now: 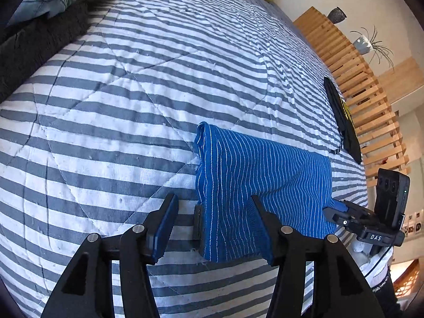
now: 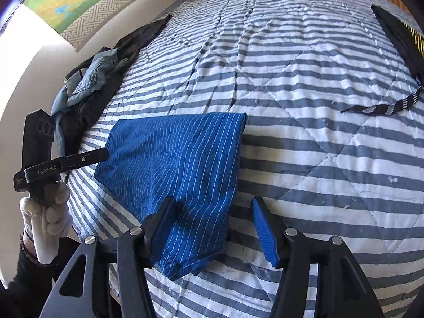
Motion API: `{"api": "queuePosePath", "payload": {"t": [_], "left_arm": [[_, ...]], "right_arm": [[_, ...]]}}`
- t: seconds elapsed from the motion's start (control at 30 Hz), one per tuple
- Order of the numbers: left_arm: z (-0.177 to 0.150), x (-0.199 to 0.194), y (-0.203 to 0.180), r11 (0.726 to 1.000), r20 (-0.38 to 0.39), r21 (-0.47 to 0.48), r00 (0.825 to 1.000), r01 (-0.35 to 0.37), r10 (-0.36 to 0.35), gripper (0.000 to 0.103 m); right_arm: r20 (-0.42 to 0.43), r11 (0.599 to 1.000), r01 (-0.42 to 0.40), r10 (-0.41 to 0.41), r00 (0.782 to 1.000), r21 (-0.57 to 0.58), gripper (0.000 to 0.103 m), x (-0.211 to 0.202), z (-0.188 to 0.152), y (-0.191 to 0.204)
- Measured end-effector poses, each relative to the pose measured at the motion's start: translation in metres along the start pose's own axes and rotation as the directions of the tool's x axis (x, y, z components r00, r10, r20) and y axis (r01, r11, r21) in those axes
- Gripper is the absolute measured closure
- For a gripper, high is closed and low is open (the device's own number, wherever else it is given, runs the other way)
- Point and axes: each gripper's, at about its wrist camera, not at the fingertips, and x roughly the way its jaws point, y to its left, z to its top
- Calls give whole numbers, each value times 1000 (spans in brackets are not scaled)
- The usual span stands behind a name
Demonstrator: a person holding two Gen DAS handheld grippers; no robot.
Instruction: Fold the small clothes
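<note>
1. Blue pinstriped garment point(image 1: 265, 175): laid folded on the striped quilt point(image 1: 132, 92), its near corners draped between the fingers of each tool.
2. Left gripper point(image 1: 212, 228): jaws spread; cloth lay over the right finger, seemingly ungripped.
3. Right gripper point(image 2: 212, 228): jaws parted likewise, hem resting against the left finger.
4. Quilt: grey-and-white stripes, diamond stitching, pilled surface.

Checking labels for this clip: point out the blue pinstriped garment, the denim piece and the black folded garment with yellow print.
blue pinstriped garment point(image 2: 172, 159), right wrist view, centre panel.
denim piece point(image 2: 90, 82), right wrist view, crumpled middle.
black folded garment point(image 1: 341, 116), left wrist view, its middle.
</note>
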Motion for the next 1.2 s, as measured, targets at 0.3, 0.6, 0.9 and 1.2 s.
{"api": "queuePosePath", "payload": {"t": [0.3, 0.6, 0.9, 1.2], "left_arm": [[-5, 11, -11, 997, 5, 67, 999, -34, 34, 83], [-1, -7, -45, 987, 57, 149, 997, -63, 55, 93], [57, -21, -157, 941, 117, 335, 993, -47, 7, 93], [136, 26, -342, 850, 125, 527, 990, -8, -68, 93]], "right_arm": [[-14, 997, -74, 74, 997, 1, 74, 13, -2, 6], [57, 994, -107, 105, 993, 26, 89, -10, -8, 11], [266, 994, -87, 65, 962, 72, 90, -97, -16, 3], [509, 976, 14, -127, 851, 219, 90, -193, -20, -53]]}}
